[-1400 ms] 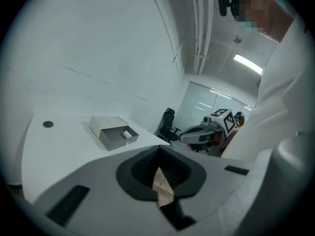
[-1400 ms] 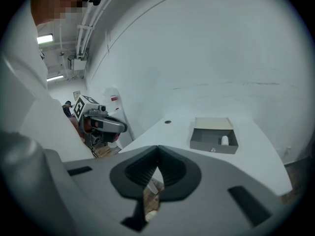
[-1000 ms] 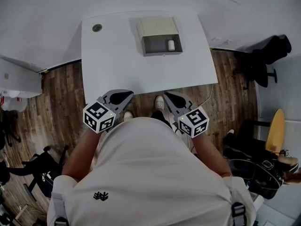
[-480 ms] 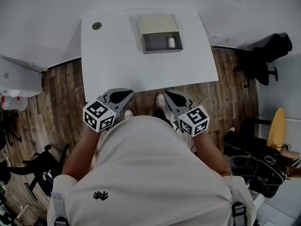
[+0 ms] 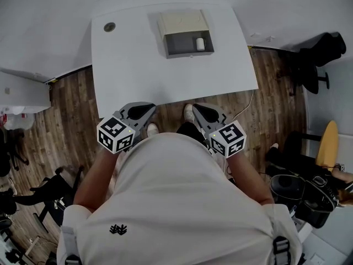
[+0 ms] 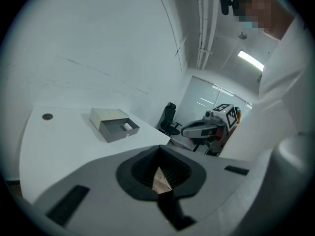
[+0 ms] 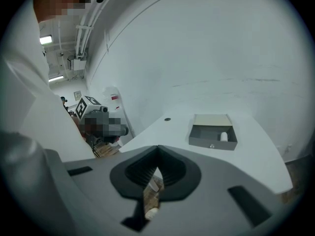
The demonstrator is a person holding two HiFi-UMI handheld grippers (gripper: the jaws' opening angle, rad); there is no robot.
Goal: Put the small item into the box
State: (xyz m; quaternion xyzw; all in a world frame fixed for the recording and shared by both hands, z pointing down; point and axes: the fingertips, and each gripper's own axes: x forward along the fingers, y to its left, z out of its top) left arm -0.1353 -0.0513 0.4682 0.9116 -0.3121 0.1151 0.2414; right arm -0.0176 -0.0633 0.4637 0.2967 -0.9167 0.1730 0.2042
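Hardly anything had shifted since the earlier frame: the table (image 5: 132, 65) sat slightly higher in the head view, and both grippers stayed close against the person's torso, short of its near edge. Left gripper (image 5: 144, 112) jaws were together, nothing between them. Right gripper (image 5: 201, 114) jaws were likewise closed and empty. The small white item (image 5: 200, 43) lay inside the box (image 5: 183, 22), at the right end of its open grey drawer (image 5: 179, 45), well apart from both grippers.

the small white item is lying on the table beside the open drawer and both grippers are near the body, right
No: the small white item lies inside the open drawer, not beside it; the head view shows this. The left gripper and right gripper are near the body.
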